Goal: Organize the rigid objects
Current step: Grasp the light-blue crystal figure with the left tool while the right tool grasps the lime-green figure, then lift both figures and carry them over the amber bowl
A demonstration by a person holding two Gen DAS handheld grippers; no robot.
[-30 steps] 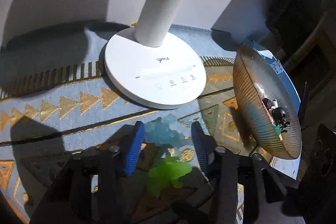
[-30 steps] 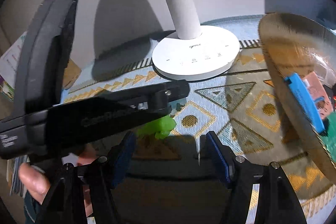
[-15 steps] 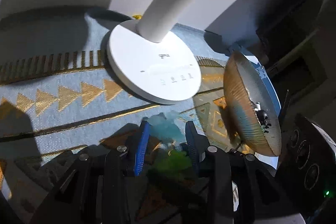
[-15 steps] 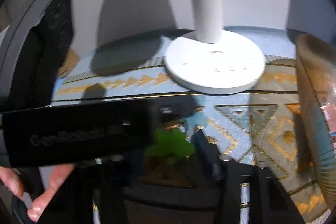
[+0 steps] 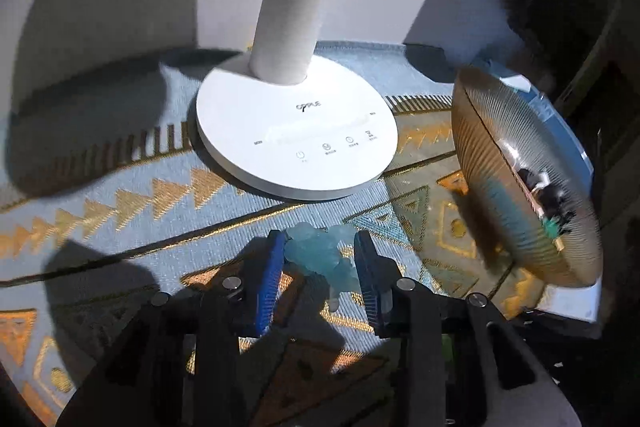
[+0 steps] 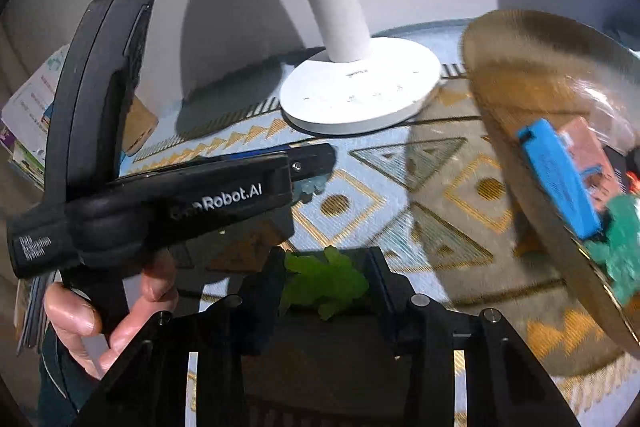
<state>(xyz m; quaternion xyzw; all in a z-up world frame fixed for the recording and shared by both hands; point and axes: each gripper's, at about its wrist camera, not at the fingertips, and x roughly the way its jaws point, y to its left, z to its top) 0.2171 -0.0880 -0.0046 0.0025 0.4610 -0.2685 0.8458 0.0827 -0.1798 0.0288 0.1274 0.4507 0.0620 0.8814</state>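
Note:
A pale blue translucent toy [image 5: 320, 257] sits between the blue pads of my left gripper [image 5: 318, 259], which is shut on it just above the patterned cloth. A green translucent toy [image 6: 326, 283] is held between the fingers of my right gripper [image 6: 326, 275], which is shut on it. A ribbed gold bowl [image 5: 492, 163] stands at the right; it also shows in the right wrist view [image 6: 516, 67], with a blue block [image 6: 560, 179], a pink block and a teal toy [image 6: 624, 259] inside. The left gripper's black body [image 6: 192, 203] crosses the right wrist view.
A white desk lamp base [image 5: 296, 135] with its post stands at the back centre, close behind the toys. A blue and gold patterned cloth [image 5: 120, 195] covers the table. Books and a cardboard box [image 6: 36, 115] lie off the table's left edge. A wall is behind.
The left gripper has closed in on the blue toy. The right gripper has closed on the green toy, which left the left wrist view. Both cameras shifted.

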